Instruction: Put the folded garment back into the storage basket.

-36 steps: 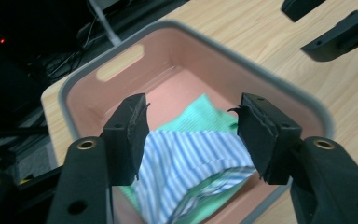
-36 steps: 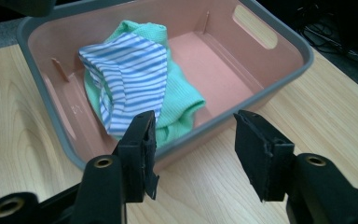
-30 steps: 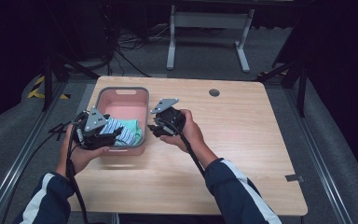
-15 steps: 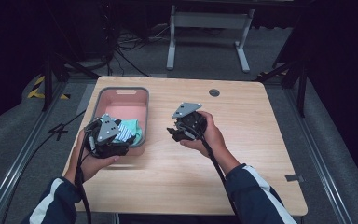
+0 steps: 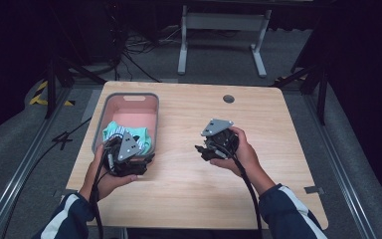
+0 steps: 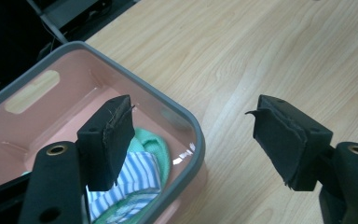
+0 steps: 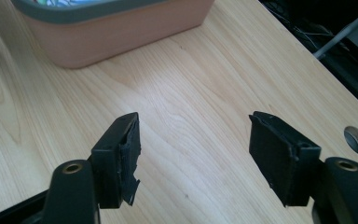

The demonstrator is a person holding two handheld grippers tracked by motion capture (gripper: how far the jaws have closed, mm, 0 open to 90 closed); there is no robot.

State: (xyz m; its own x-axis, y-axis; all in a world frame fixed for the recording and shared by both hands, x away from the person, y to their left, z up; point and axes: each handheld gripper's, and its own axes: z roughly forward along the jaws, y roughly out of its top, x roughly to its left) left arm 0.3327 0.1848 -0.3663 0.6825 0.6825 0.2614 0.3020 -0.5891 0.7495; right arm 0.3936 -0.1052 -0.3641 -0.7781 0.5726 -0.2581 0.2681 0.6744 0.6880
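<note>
Wooden counter [image 5: 278, 199] carries a pink bin [image 5: 132, 102] at its left side, long axis running away from the person, green striped cloth [image 5: 122, 132] bunched at its near end. Left tool [image 6: 191, 135] hovers at the bin's near right corner, jaws spread, empty. Right tool [image 7: 193, 149] hangs over bare counter mid-table, jaws spread, empty.

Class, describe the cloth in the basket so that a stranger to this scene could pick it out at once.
Start at the wooden table, then find the pink basket with a grey rim at its left. The cloth lies bunched at the basket's near end, beside the left gripper. Its green and blue-and-white stripes mark it out.
</note>
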